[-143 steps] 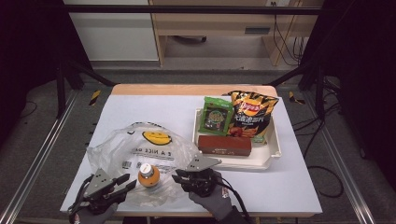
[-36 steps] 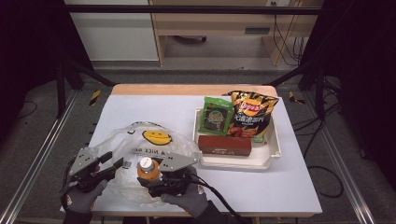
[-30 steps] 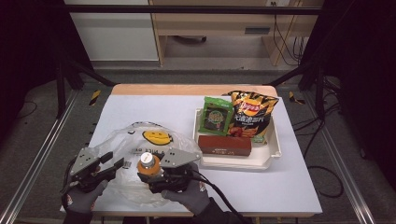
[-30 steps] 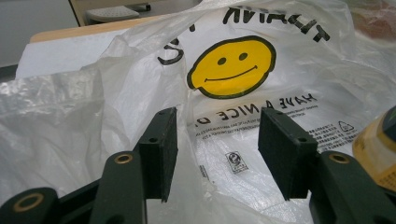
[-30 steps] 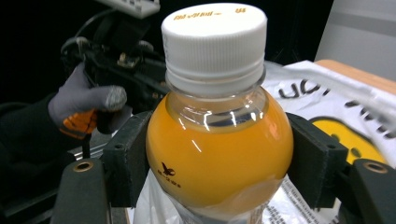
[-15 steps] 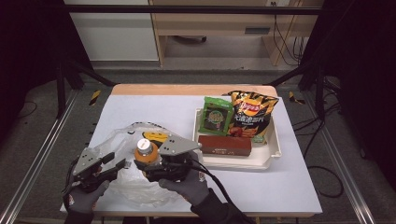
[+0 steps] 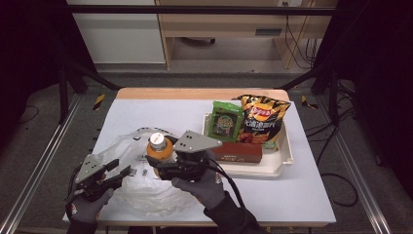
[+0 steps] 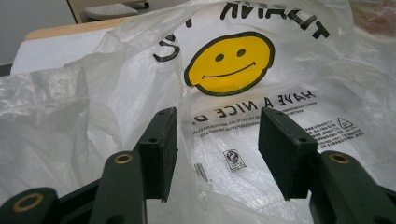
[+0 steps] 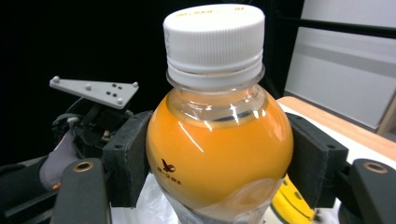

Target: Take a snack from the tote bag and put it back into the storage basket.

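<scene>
An orange juice bottle point(image 7: 158, 147) with a white cap hangs upright over a crumpled clear plastic bag point(image 7: 130, 196). My right gripper point(image 7: 159, 161) is shut on the bottle's point(image 9: 219, 140) round body, one pad on each side. The right gripper point(image 9: 219, 165) holds it clear of the bag. My left gripper point(image 7: 121, 169) rests at the bag's left edge, near the table's front. Its jaws point(image 8: 217, 149) stand apart over the bag point(image 8: 116, 93) film, the pads not pressing on it. The bag's yellow smiley print point(image 8: 229, 60) lies just beyond them.
A white tray point(image 7: 283, 163) on the right half of the table carries a chips bag point(image 7: 263, 119), a green packet point(image 7: 225, 122) and a dark red box point(image 7: 239, 153). The other hand's gripper point(image 9: 93, 93) shows behind the bottle in the right gripper view.
The right gripper has lifted the bottle off the table and carried it up over the bag. The left gripper has stayed where it was.
</scene>
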### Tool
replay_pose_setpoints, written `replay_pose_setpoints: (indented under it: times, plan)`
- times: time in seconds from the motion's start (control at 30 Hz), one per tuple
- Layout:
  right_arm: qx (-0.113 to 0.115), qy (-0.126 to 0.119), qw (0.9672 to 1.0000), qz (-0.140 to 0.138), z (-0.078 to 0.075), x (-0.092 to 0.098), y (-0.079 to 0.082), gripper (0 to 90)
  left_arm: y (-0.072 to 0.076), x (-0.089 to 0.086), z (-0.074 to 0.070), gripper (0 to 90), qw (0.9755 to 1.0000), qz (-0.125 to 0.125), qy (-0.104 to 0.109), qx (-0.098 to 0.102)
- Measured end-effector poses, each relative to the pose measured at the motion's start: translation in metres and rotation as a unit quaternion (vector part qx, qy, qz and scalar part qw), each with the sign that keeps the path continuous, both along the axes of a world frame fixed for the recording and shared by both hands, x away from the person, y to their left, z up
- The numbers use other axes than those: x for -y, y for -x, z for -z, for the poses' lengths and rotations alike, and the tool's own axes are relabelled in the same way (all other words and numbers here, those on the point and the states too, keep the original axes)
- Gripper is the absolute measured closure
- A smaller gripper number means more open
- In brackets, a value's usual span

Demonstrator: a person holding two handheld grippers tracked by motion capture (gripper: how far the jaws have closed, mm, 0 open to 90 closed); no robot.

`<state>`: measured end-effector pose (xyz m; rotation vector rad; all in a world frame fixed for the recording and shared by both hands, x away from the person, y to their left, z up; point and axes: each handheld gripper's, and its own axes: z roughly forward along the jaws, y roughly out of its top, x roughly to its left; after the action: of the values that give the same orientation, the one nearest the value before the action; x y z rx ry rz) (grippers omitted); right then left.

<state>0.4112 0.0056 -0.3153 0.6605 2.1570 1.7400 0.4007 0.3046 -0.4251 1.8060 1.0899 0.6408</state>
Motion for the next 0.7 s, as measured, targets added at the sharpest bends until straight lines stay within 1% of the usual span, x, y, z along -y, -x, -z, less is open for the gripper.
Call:
replay_pose_setpoints:
  times: [0.2,0.3,0.43,0.7]
  plan:
    - [0.007,0.006,0.9997,0.022,-0.007,0.015,-0.003,30.7,0.0,0.0,0.0,46.9,1.0,0.0,0.001,0.0]
    - [0.013,0.012,0.9992,0.037,-0.01,0.024,-0.005,30.7,0.0,0.0,0.0,46.9,1.0,0.0,0.001,0.0]
    - [0.015,0.009,0.9985,0.052,-0.015,0.038,-0.007,30.7,0.0,0.0,-0.001,46.9,1.0,0.0,-0.001,0.001]
    - [0.017,0.013,0.9958,0.089,-0.02,0.066,-0.013,30.7,0.0,0.0,-0.001,46.8,1.0,0.0,0.001,0.001]
